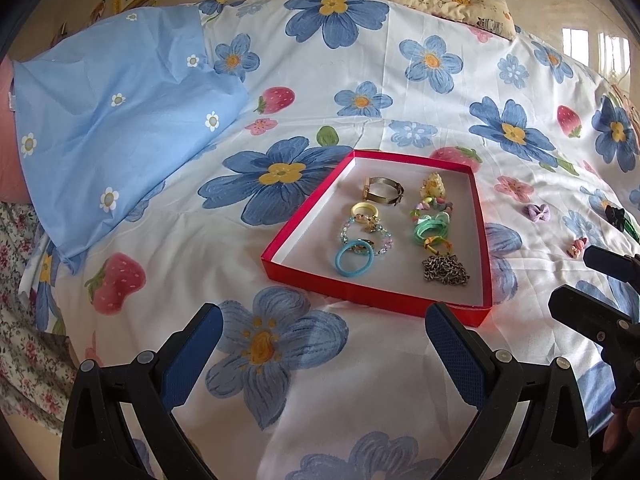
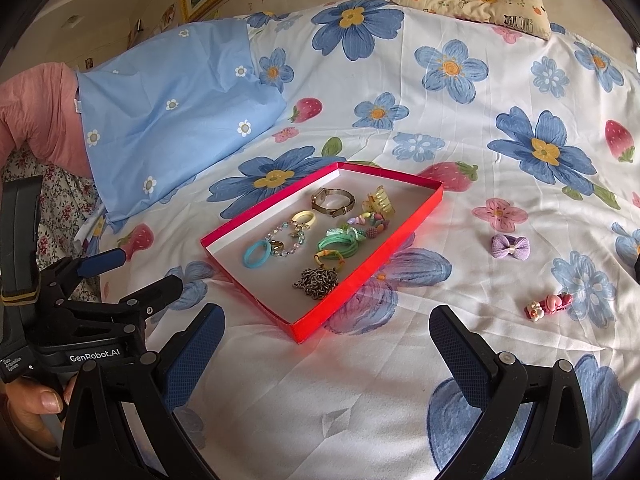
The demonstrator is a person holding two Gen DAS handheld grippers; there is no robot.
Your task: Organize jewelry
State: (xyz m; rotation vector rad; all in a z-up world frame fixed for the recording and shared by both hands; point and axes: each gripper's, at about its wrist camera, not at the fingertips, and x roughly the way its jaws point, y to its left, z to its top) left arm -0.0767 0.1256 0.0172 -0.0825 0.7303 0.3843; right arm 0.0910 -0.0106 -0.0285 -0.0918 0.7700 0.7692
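Red tray (image 1: pixel 276 249) holds sorted jewelry; only the left view shows a black clip (image 1: pixel 615 216). Left gripper (image 1: pixel 324 344) and right gripper (image 2: pixel 326 346) both spread, empty.

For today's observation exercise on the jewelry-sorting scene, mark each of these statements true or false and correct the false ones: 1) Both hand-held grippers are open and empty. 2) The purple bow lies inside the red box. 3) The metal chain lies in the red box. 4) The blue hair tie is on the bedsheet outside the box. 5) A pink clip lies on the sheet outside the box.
1) True: the left hand-held gripper and the right hand-held gripper both have their fingers spread, with nothing between them.
2) False: the purple bow lies on the bedsheet, apart from the red box.
3) True: the metal chain is inside it.
4) False: the blue hair tie is inside the box.
5) True: the pink clip rests on the sheet.
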